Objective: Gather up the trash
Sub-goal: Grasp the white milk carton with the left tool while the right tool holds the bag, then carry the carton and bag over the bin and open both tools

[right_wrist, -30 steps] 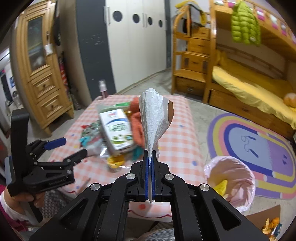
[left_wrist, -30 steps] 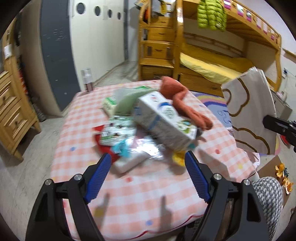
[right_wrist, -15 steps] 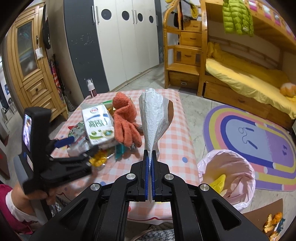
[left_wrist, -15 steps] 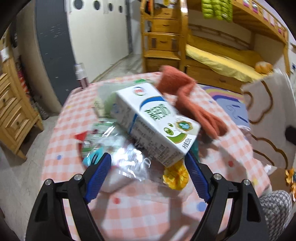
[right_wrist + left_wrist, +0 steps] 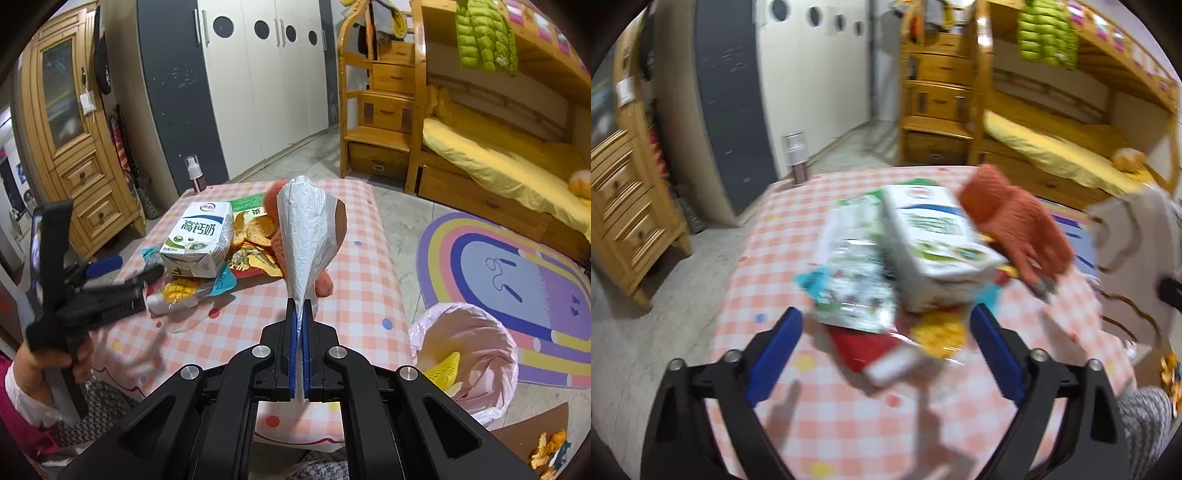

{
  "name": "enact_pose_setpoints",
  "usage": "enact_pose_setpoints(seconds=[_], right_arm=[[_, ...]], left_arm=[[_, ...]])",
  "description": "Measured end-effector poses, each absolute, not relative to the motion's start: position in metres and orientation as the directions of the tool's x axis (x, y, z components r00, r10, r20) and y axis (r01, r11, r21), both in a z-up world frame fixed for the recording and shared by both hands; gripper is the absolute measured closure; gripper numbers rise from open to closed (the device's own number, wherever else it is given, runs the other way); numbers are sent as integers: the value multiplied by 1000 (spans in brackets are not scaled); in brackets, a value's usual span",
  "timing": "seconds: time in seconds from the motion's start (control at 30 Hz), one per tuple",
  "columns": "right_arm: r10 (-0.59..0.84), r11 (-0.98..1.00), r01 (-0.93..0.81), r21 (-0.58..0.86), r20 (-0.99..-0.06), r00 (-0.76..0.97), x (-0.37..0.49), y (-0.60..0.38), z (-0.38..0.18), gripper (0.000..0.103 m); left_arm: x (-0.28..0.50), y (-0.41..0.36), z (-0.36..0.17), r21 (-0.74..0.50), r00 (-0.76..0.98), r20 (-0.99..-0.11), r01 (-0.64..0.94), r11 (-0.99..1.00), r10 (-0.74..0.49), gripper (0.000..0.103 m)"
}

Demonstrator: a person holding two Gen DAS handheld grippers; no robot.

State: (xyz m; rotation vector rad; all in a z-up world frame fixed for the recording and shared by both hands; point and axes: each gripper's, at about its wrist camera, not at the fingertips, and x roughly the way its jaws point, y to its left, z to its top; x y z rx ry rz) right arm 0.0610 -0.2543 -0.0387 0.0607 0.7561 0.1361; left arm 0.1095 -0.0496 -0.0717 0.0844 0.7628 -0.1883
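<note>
A pile of trash lies on the pink checked table (image 5: 849, 424): a white milk carton (image 5: 931, 251), crinkly snack wrappers (image 5: 857, 288), a yellow wrapper (image 5: 938, 334) and an orange glove (image 5: 1015, 225). My left gripper (image 5: 882, 354) is open, its blue fingers on either side of the pile's near edge. It also shows at the left of the right wrist view (image 5: 122, 269). My right gripper (image 5: 298, 325) is shut on a white paper bag (image 5: 306, 240), held upright above the table's right side. The carton (image 5: 199, 240) stands left of the bag.
A bin lined with a pink bag (image 5: 469, 354) stands on the floor right of the table, with yellow trash inside. A spray bottle (image 5: 194, 179) stands at the table's far corner. A wooden dresser (image 5: 74, 147), wardrobe and bunk bed (image 5: 498, 147) surround the table.
My left gripper has moved in on the pile, which now fills the space ahead of its fingers. The right gripper has kept hold of the bag and shifted slightly toward the table.
</note>
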Motion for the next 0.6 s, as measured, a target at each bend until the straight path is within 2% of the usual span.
enact_pose_setpoints(seconds=[0.1,0.43,0.6], right_arm=[[144,989,-97,107,-686,713,69,-258,-43,101],[153,988,-83,133,-690,708,78,-266,-50,101],[156,986,-73,148,-695,702,78,-271,-51,101]], left_arm=[[107,-73,-70,29,717,-679,241,970,-157,7],[147,-112,-73,128,725,-689,126,984,-3,7],[166,-115,-80,141,706,-708,128,982,10,9]])
